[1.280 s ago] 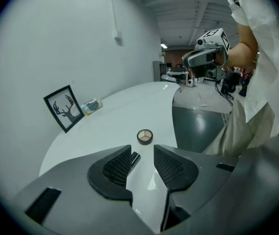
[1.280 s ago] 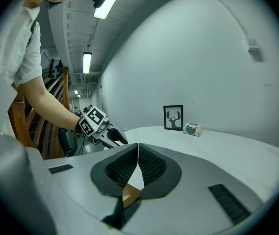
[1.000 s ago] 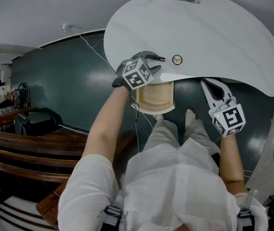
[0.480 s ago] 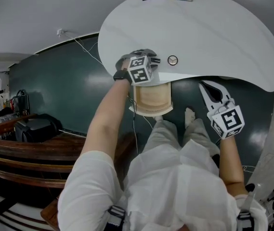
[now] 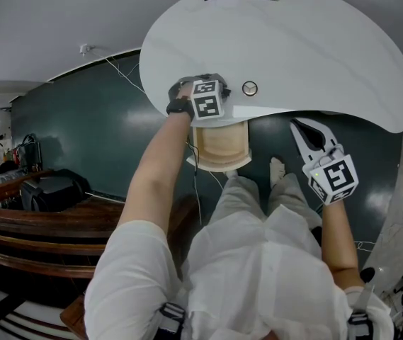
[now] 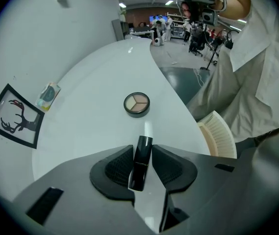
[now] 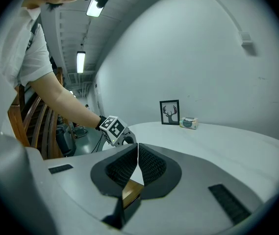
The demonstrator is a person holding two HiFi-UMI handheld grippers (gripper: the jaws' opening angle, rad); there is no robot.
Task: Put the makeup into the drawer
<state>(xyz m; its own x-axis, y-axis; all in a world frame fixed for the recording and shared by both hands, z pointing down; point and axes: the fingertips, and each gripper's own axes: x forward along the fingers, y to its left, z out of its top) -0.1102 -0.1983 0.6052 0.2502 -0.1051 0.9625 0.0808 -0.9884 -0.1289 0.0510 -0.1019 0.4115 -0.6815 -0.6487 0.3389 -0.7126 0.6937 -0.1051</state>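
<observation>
Blk lipstick [image 6: 140, 161], white table [image 6: 88, 126], beige 3-tone compact [image 6: 137, 103].

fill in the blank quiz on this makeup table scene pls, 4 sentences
1. The left gripper has a black ____ between its jaws.
2. The eyeshadow compact on the white table is ____ in shape.
3. The jaws of the right gripper are ____, with nothing between them.
4. The wooden drawer under the table's edge stands ____.

Missing words: lipstick; round; shut; open.

Note: the left gripper's jaws have just been closing, with the lipstick between them.
</observation>
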